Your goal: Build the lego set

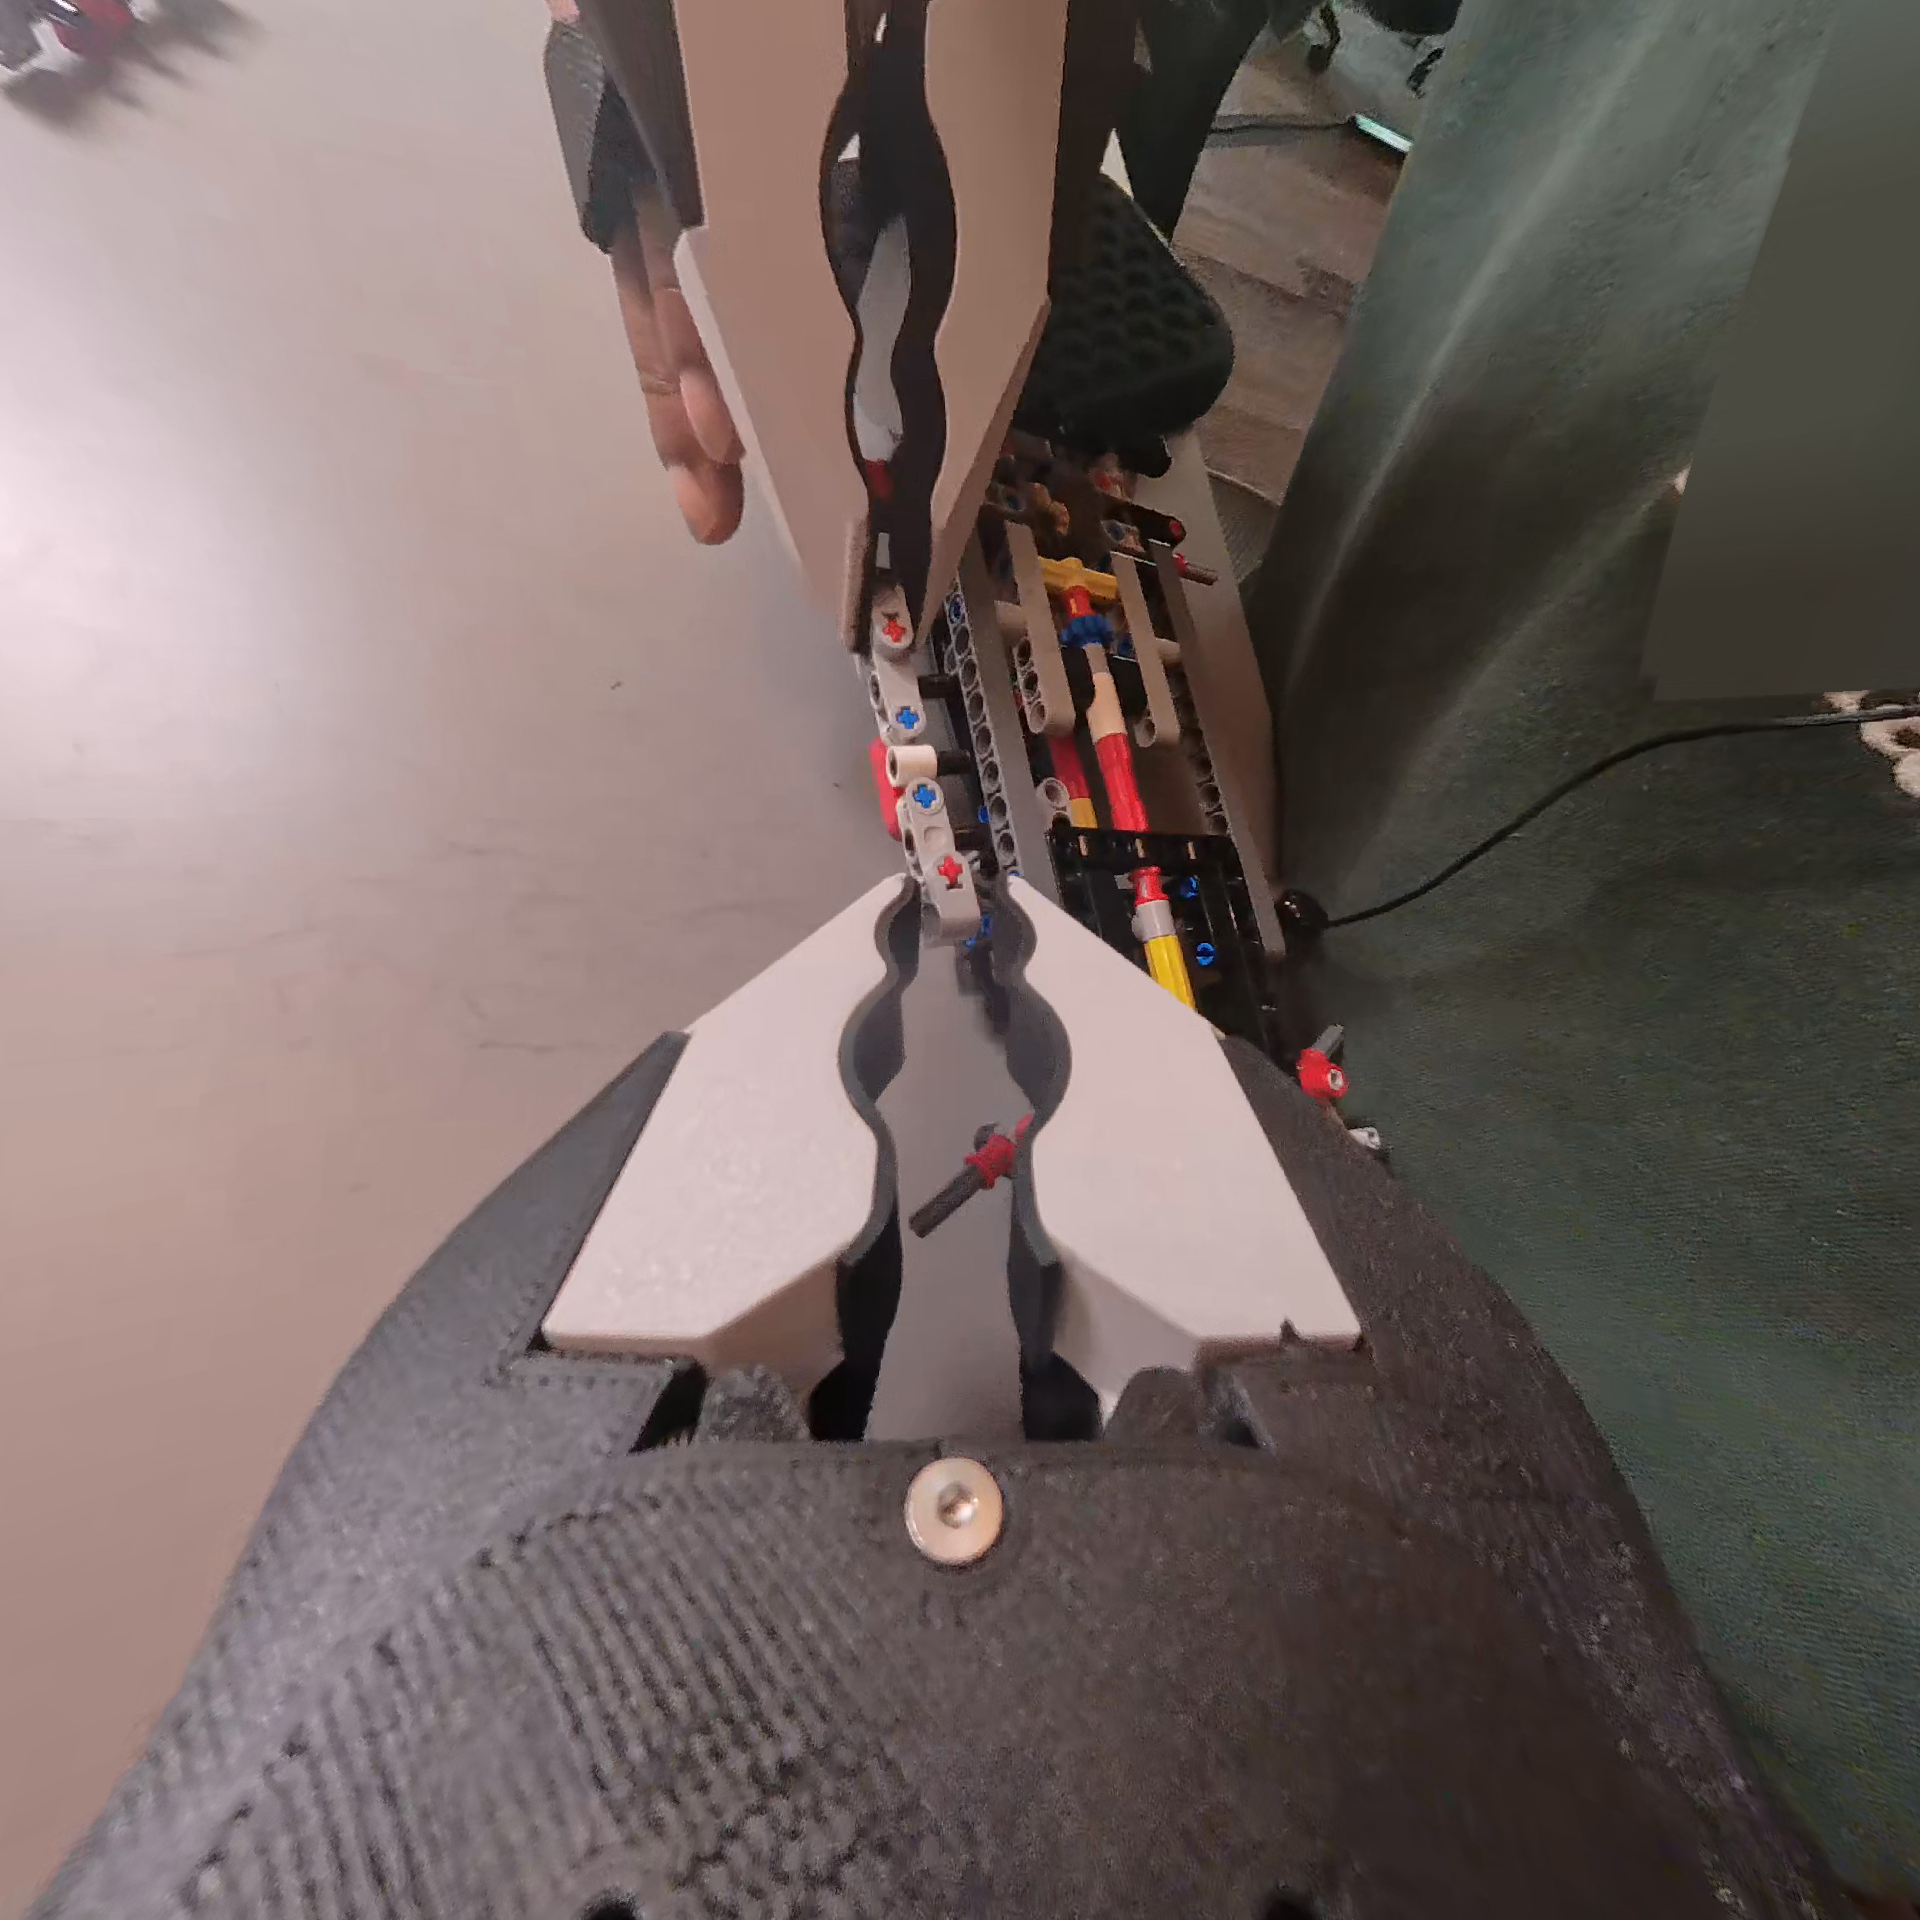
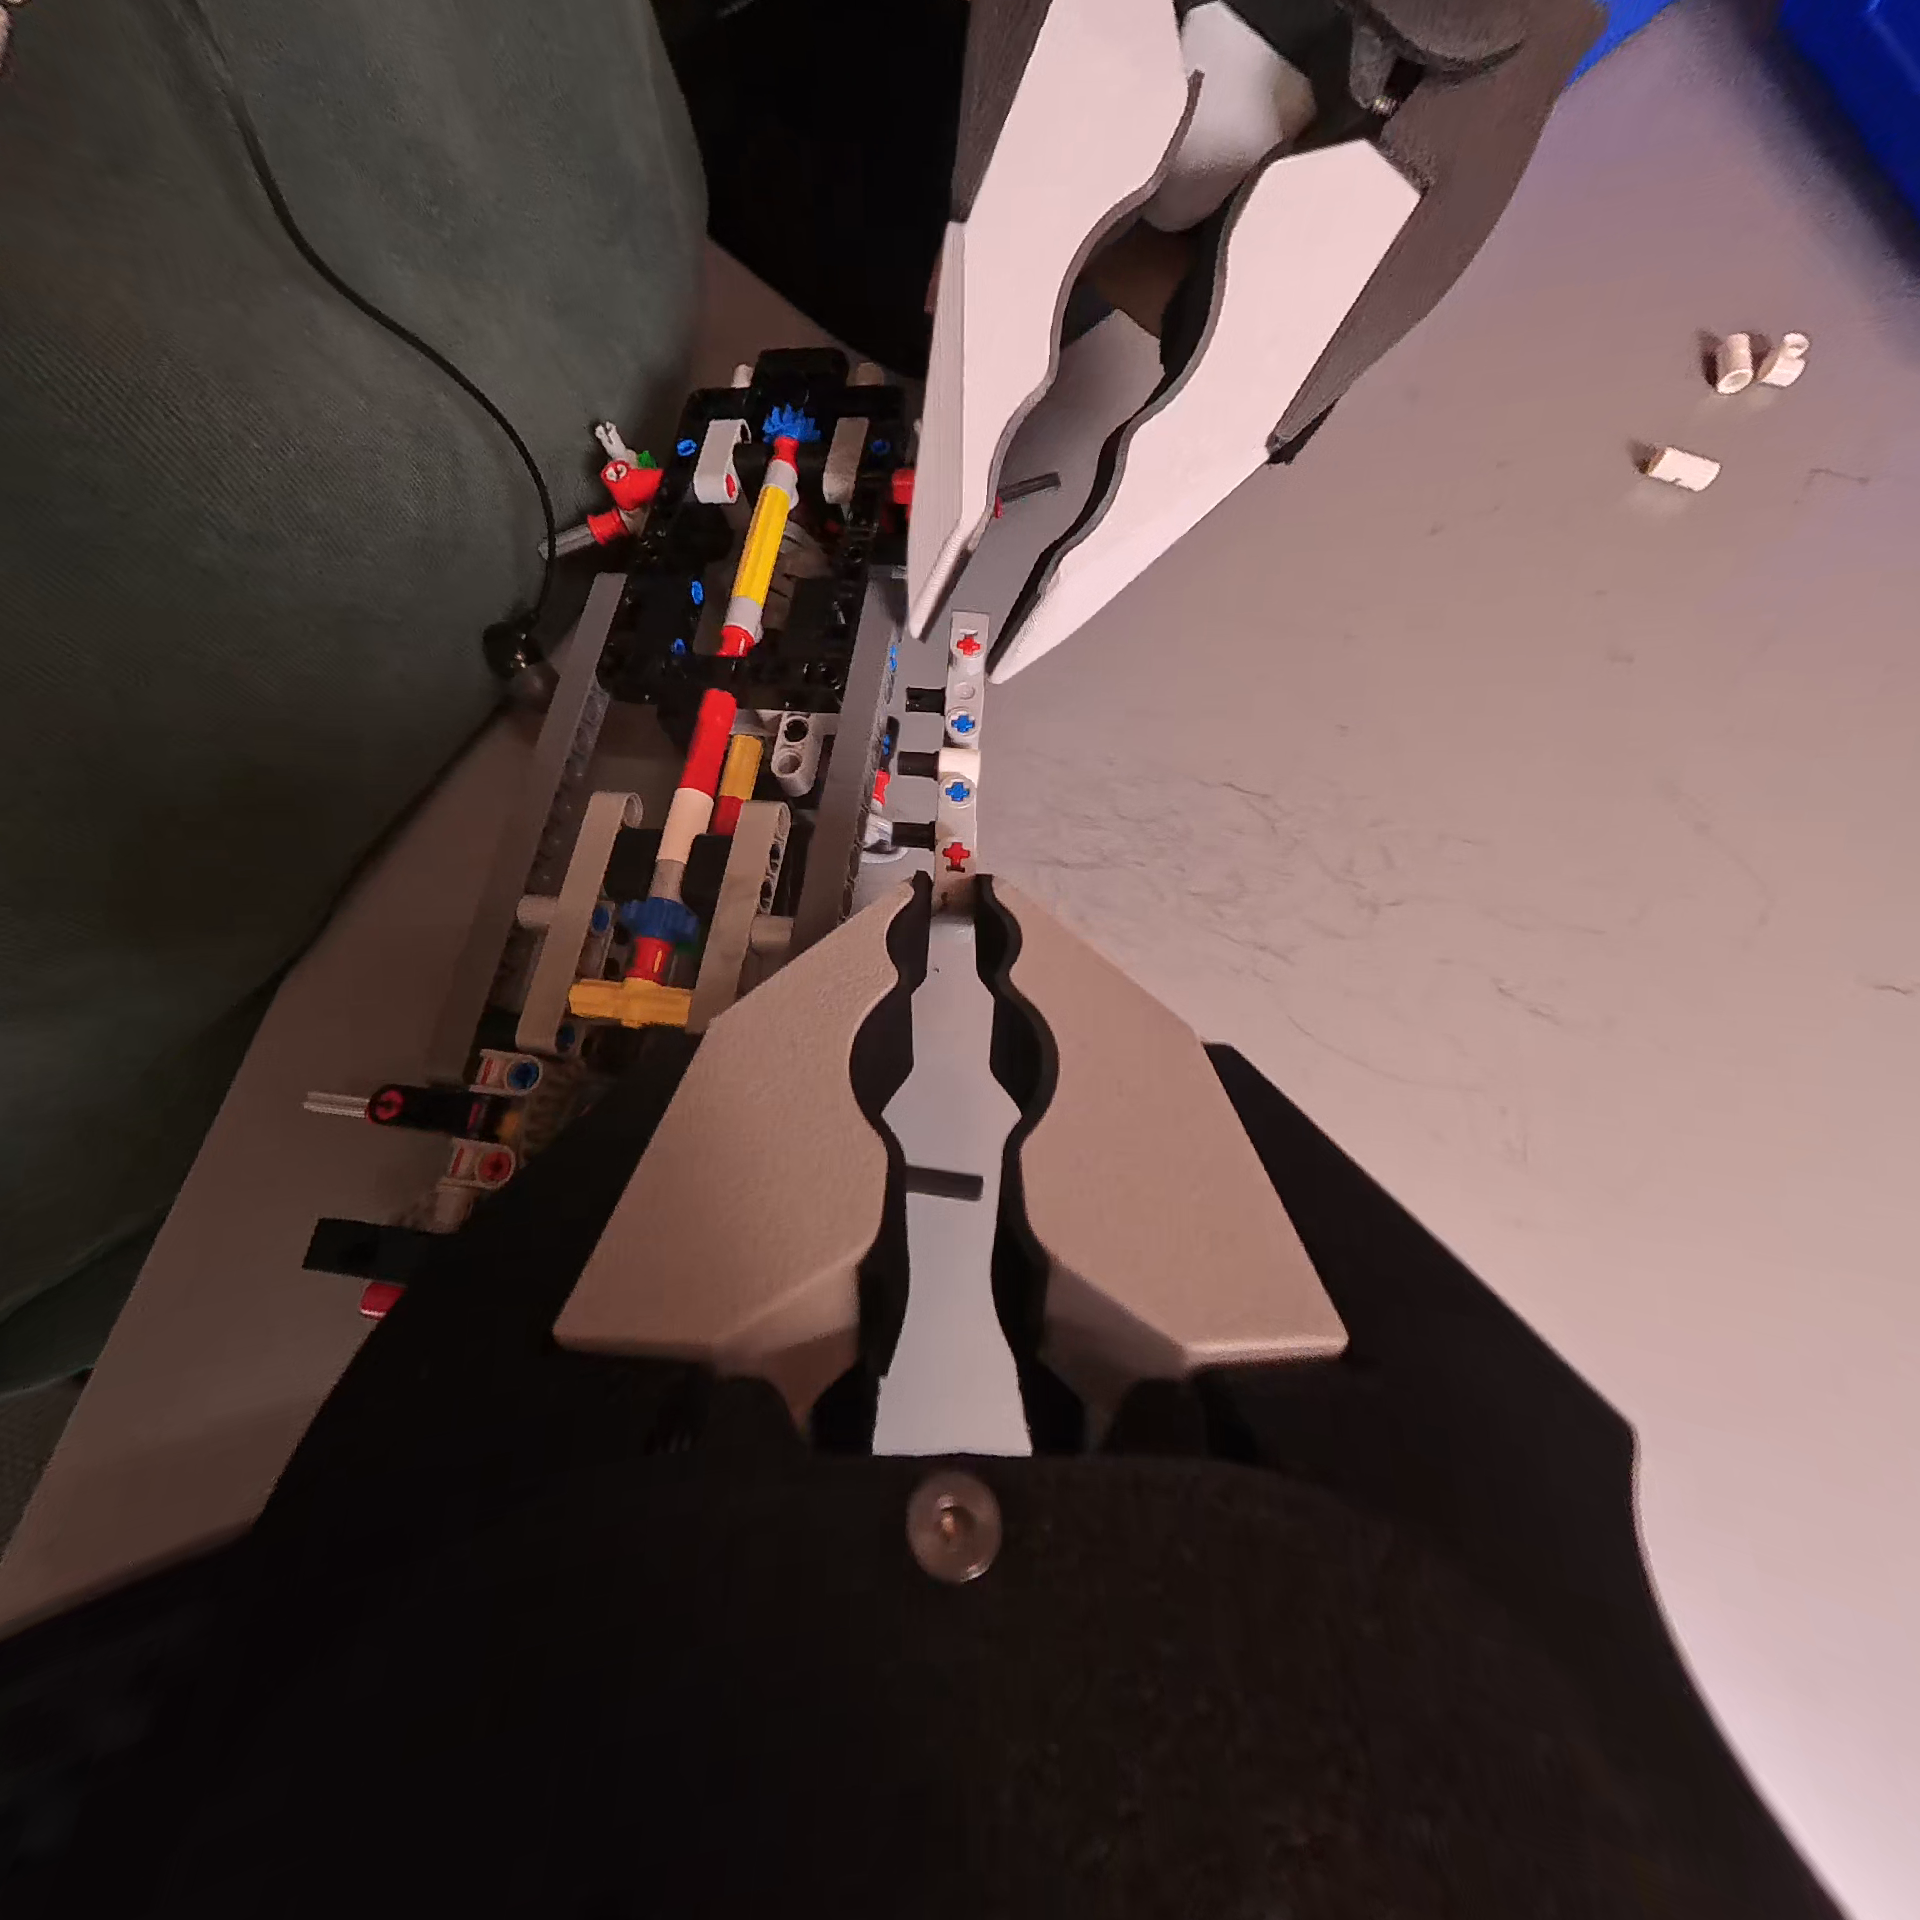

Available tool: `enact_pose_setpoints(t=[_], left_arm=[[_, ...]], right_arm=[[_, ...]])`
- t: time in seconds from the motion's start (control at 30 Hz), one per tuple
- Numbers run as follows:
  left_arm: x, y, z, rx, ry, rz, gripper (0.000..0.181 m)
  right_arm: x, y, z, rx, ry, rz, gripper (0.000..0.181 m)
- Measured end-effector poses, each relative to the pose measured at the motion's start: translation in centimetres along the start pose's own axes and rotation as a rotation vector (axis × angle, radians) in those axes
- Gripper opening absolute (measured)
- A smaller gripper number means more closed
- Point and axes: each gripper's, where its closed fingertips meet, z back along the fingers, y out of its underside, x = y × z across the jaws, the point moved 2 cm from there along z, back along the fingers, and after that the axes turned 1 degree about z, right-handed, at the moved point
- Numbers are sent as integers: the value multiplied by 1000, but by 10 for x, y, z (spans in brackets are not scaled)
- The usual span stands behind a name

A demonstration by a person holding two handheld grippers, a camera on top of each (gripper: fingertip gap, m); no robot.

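Note:
A long Lego Technic chassis (image 1: 1101,727) of grey beams, black frames and red and yellow axles lies at the table edge; it also shows in the right wrist view (image 2: 727,727). A row of light grey beams with red and blue pins (image 1: 914,769) runs along its side (image 2: 961,748). My left gripper (image 1: 956,899) is shut on one end of that row. My right gripper (image 2: 951,883) is shut on the opposite end. Each gripper shows from above in the other's view, the right (image 1: 883,613) and the left (image 2: 966,639). A black axle with a red bush (image 1: 977,1164) shows through the left gripper's gap.
Green upholstery (image 2: 260,520) presses against the chassis's far side, with a black cable (image 1: 1558,779) across it. Small white pieces (image 2: 1756,364) lie on the pale table (image 1: 312,727). A person's fingers (image 1: 696,436) hold the right gripper. A blue bin (image 2: 1860,104) stands at the corner. My hands' fingertips stand some 5 cm from each other.

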Motion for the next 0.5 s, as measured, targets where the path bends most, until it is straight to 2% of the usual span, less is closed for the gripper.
enact_pose_setpoints(t=[0.5], left_arm=[[-4,2,0,18,56,12,10]], right_arm=[[4,-1,-2,-7,-2,38,6]])
